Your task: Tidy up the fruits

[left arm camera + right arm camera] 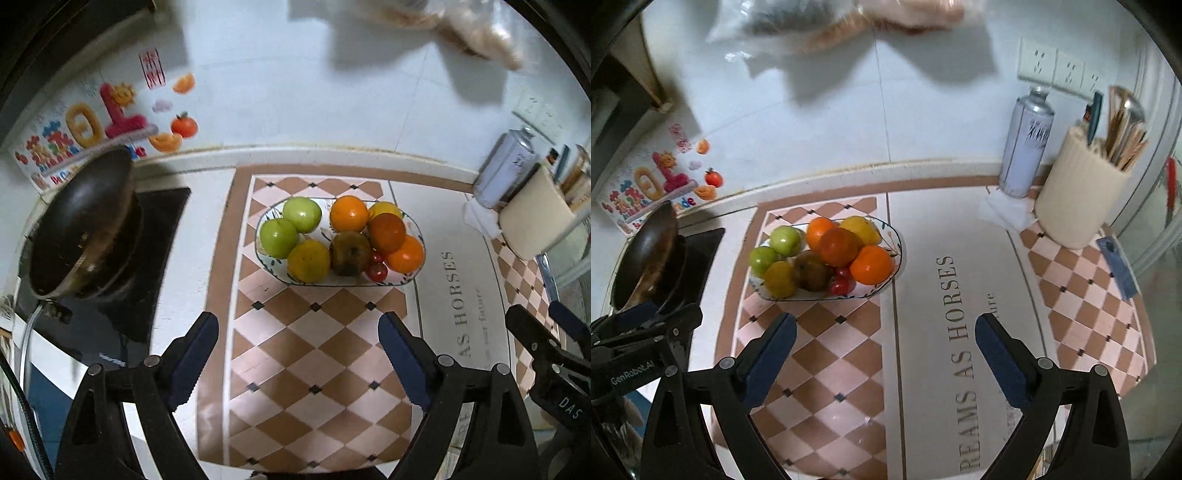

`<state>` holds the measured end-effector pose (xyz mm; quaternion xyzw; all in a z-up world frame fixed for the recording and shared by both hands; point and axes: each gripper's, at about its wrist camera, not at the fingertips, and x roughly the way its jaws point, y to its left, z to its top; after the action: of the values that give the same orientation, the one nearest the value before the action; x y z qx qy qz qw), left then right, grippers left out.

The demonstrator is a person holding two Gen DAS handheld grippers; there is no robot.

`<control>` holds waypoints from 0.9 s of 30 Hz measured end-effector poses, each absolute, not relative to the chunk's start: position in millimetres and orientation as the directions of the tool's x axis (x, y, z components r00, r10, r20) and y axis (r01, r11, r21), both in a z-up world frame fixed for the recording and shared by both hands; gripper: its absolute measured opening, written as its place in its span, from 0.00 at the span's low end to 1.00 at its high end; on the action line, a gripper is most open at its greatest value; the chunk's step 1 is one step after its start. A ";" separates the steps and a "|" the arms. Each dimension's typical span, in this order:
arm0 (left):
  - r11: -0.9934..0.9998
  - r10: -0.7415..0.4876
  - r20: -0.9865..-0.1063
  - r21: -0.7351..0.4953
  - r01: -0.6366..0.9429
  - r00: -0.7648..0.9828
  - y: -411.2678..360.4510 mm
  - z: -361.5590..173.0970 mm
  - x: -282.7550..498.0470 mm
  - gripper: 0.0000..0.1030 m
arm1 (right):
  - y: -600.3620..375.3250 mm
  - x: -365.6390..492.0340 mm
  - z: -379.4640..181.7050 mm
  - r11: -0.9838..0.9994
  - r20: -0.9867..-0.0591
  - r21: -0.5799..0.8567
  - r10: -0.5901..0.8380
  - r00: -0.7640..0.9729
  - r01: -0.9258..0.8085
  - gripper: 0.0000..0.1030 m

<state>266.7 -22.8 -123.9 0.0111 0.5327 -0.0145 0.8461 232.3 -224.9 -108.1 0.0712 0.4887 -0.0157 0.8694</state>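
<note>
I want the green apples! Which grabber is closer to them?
Left. The left gripper sits open almost straight in front of the green apples; the right gripper, also open, is farther off to their right.

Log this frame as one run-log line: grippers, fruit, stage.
left gripper: open, empty | right gripper: open, empty | oval white patterned plate: holds all fruit, two green apples at its left end | stage: nothing picked yet

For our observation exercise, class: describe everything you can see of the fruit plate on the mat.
The fruit plate is an oval white dish, seemingly ceramic, with a thin dark rim line and small painted leaf marks. It lies flat on the checkered mat, beside the stove's wok. It holds two green apples, several oranges, yellowish fruits, one brownish fruit and small red tomatoes. No fingers touch it.
</note>
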 end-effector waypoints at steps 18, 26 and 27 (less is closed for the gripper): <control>0.996 -0.050 -0.824 0.000 0.088 0.564 -1.0 -29.4 146.4 0.86 | -203.5 94.8 3.3 0.992 -0.760 0.115 0.053 0.647 0.055 0.97; 0.999 -0.025 -0.798 0.004 0.048 0.603 2.0 -3.9 115.9 0.86 | -204.5 73.8 30.5 0.992 -0.742 0.129 0.088 0.665 0.014 0.98; 0.999 -0.020 -0.793 0.009 0.044 0.609 1.0 -1.1 113.2 0.86 | -205.2 72.7 33.3 0.992 -0.739 0.130 0.089 0.667 0.011 0.98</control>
<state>113.2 1.0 -1.1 0.0137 0.4416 -0.0177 0.8969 72.7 -205.2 33.3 0.0616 0.4073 0.0214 0.9109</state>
